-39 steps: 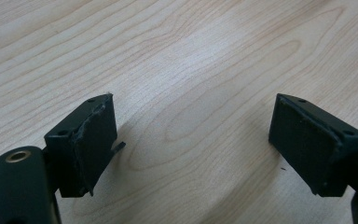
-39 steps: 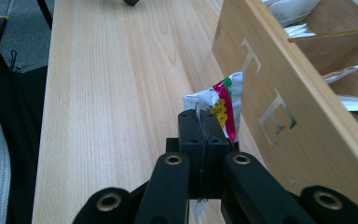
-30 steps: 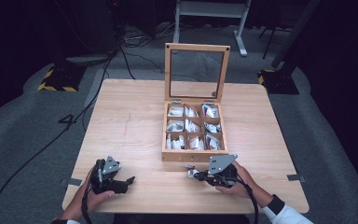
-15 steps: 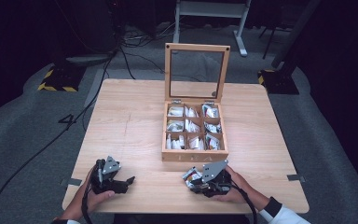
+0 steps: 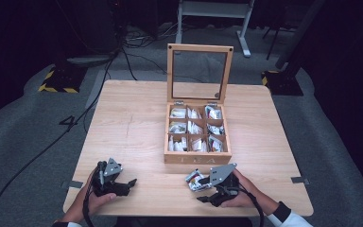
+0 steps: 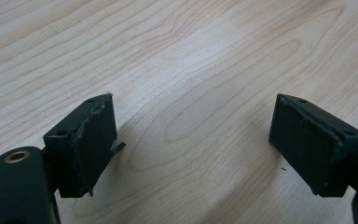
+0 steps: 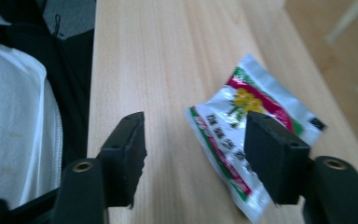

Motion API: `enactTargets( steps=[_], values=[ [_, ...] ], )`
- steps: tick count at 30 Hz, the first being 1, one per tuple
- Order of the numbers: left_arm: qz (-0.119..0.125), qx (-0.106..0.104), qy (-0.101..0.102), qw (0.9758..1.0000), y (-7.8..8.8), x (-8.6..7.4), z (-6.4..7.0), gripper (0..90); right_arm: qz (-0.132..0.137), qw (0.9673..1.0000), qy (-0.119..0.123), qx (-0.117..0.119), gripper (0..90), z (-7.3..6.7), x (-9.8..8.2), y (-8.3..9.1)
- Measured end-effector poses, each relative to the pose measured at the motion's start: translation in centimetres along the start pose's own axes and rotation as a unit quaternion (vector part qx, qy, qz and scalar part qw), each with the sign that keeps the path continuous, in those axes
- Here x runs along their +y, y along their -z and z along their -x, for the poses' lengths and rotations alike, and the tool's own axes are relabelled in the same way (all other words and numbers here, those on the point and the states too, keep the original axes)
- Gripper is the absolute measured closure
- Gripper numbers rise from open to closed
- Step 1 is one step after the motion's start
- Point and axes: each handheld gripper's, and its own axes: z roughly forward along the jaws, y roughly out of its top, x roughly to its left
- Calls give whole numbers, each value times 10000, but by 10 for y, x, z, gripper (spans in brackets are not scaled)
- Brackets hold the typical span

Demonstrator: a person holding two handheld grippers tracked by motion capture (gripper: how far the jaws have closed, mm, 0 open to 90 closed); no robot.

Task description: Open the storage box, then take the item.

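While both tools rest low over the worktop (image 5: 137, 137), the tea sachet (image 7: 247, 140) lies released.
Right tool (image 7: 193, 154) has just been opening; the sachet lies flat, partly behind its right-hand pad, not gripped. Left tool (image 6: 191, 140) stands open, nothing between.

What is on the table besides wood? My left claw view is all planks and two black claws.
Observer: A wooden tea box stands mid-table, its glass lid upright.
Operator: Anything inside?
Observer: Small packets fill its compartments.
Operator: What is the other claw doing?
Observer: The right claw has just been opening; a white packet with a yellow flower lies flat on the table, beside and partly under one claw finger, no longer pinched.
Operator: Where is that packet from the box?
Observer: In front of it, near the table's front edge.
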Motion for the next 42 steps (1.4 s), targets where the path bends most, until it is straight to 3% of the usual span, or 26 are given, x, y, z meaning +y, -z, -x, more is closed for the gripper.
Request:
enactTargets(
  steps=[9, 15, 20, 23, 27, 31, 32, 33, 39, 42],
  values=[
    [-2, -33, -28, 10000, -1, 1, -1, 143, 268, 9978, -370, -489, 300, 17, -20, 40],
    [0, -37, -37, 10000, -1, 1, -1, 143, 169, 9951, -509, -829, 317, 28, -40, 60],
    [7, -39, -42, 10000, -2, 1, -1, 145, 67, 9909, -759, -1111, 325, 41, -57, 68],
    [7, -53, -73, 10000, -3, 2, -2, 145, 0, 9874, -907, -1299, 333, 49, -66, 71],
    [-15, -50, -86, 9999, -4, 4, -4, 140, 129, 9822, -1201, -1439, 343, 59, -75, 76],
    [-97, -81, -68, 9999, -4, 7, -6, 141, 199, 9748, -1480, -1656, 351, 67, -82, 79],
    [-102, -53, -75, 9999, -4, 8, -7, 161, 209, 9705, -1612, -1783, 352, 71, -86, 82],
    [-95, 28, -64, 9999, -5, 9, -7, 161, 209, 9705, -1612, -1783, 352, 71, -86, 82],
    [378, -14, 116, 9992, -3, 28, -20, 193, 537, 9566, -1931, -2117, 349, 81, -92, 94],
    [349, -207, 137, 9991, -8, 41, -27, 193, 666, 9515, -1999, -2244, 346, 87, -90, 101]
  ],
)
